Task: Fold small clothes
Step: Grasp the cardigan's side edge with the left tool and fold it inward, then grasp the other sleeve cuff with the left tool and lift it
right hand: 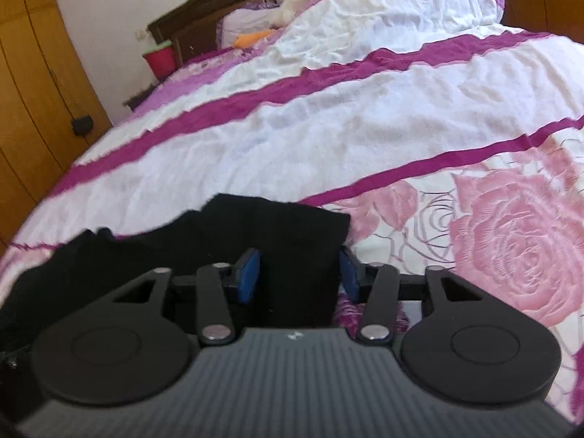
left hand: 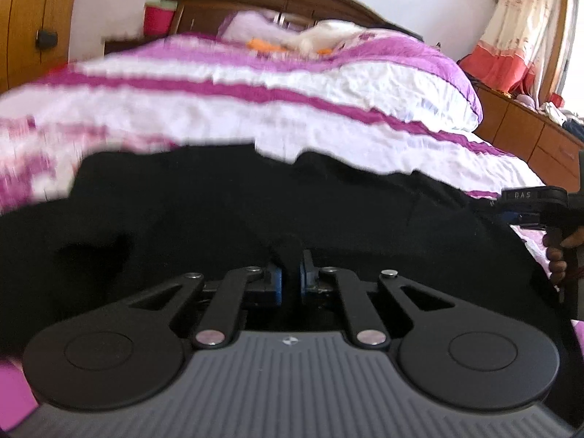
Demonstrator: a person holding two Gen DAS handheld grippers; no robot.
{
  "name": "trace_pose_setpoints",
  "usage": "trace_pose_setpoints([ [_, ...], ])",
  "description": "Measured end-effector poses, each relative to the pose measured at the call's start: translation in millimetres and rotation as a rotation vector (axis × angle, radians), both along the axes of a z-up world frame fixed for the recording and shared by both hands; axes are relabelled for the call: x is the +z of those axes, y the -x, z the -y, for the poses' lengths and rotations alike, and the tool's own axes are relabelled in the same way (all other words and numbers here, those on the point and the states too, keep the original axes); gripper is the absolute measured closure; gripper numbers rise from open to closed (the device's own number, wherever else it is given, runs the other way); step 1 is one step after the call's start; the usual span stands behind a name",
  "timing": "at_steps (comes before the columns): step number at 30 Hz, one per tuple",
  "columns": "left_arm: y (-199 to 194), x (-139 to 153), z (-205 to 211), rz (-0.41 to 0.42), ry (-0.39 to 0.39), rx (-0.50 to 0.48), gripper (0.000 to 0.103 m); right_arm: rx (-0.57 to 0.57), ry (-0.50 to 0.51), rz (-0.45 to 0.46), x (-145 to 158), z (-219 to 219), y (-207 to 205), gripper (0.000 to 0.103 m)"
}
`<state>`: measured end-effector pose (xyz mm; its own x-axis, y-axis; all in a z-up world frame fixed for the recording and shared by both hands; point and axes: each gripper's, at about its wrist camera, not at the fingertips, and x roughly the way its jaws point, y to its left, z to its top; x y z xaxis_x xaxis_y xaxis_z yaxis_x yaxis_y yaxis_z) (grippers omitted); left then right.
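Note:
A black garment (left hand: 237,211) lies spread on the bed, filling the lower part of the left wrist view. My left gripper (left hand: 291,273) is shut on a fold of this black garment between its blue pads. In the right wrist view the black garment (right hand: 255,230) lies in front and to the left. My right gripper (right hand: 299,273) is open, its blue pads wide apart, with a strip of the black cloth lying between them. The right gripper also shows at the right edge of the left wrist view (left hand: 536,204), held by a hand.
The bed has a white and purple striped quilt (right hand: 328,116) with pink roses (right hand: 511,241). A dark wooden headboard (left hand: 273,3), pillows and a soft toy (left hand: 328,36) are at the far end. A wooden wardrobe (right hand: 33,91) stands left, a low wooden cabinet (left hand: 529,127) right.

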<state>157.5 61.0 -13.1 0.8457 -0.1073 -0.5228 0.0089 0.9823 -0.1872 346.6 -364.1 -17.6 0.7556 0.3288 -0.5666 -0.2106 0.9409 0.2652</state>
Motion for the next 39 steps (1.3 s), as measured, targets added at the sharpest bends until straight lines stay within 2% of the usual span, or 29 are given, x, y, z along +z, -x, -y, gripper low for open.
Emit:
trace_pose_setpoints([
  [5,-6,35,8,0.121,-0.106,0.004,0.094,-0.050,-0.083,0.123,14,12,14,0.094],
  [7,-17,45,11,0.162,-0.169,0.011,0.094,-0.081,-0.060,0.160,17,12,15,0.095],
  [9,-33,47,12,0.169,-0.197,0.007,0.094,-0.093,-0.012,0.172,14,9,13,0.095],
  [12,-64,34,11,0.119,-0.252,0.006,0.094,-0.094,0.044,0.122,2,2,3,0.094],
  [15,-93,5,8,0.002,-0.280,0.015,0.093,-0.101,0.090,0.069,-10,-1,-3,0.091],
  [17,-100,-11,3,-0.052,-0.274,0.020,0.080,-0.097,0.104,0.058,-11,-2,-4,0.090],
  [18,-98,-16,1,-0.050,-0.280,0.031,0.075,-0.095,0.111,0.056,-9,-2,-4,0.088],
  [19,-96,-17,0,-0.045,-0.290,0.053,0.059,-0.094,0.123,0.054,-6,-2,-4,0.088],
  [20,-94,-18,-3,-0.048,-0.296,0.075,0.047,-0.095,0.132,0.055,-3,-1,-3,0.082],
  [21,-92,-16,-7,-0.052,-0.296,0.094,0.044,-0.102,0.141,0.061,2,0,0,0.077],
  [26,-70,3,-26,-0.053,-0.250,0.106,0.040,-0.084,0.152,0.093,28,3,22,0.074],
  [32,-27,34,-36,-0.035,-0.247,0.145,0.034,-0.024,0.136,0.116,62,0,56,0.073],
  [39,22,59,-49,-0.004,-0.283,0.168,0.031,0.043,0.081,0.080,96,-8,91,0.071],
])
